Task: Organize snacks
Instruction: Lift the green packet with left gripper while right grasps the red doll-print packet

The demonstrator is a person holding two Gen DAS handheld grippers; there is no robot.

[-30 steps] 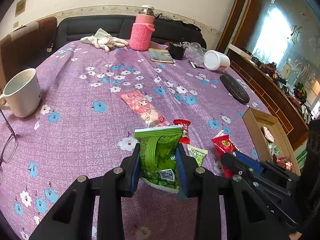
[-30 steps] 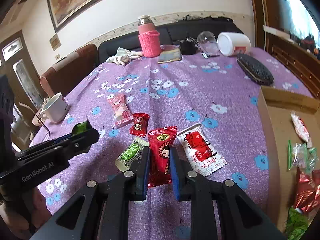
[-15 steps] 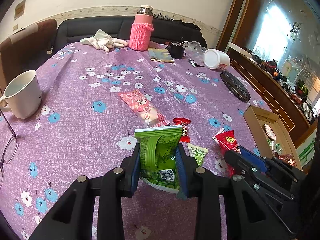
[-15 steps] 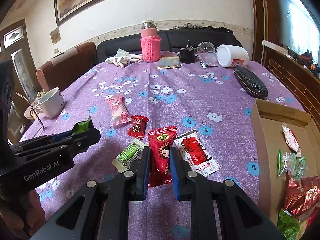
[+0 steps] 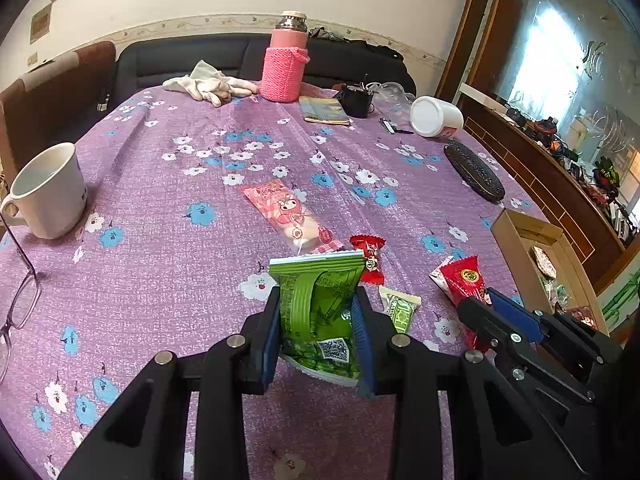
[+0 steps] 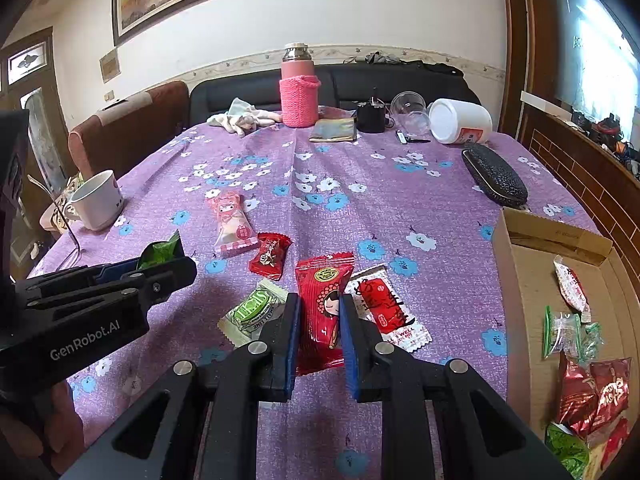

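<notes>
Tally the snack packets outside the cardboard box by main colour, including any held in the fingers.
Red: 2 (held red packet, small red candy)
Green: 2 (held green packet, pale green packet)
Pink: 1 (pink packet)
White with red label: 1 (white packet)
Total: 6

Both your wrist cams sit low and close, angled down along the fingers toward the far sofa. They share the purple flowered tablecloth (image 5: 168, 264) (image 6: 400, 208) and pink knit-sleeved flask (image 5: 285, 68) (image 6: 299, 96).
</notes>
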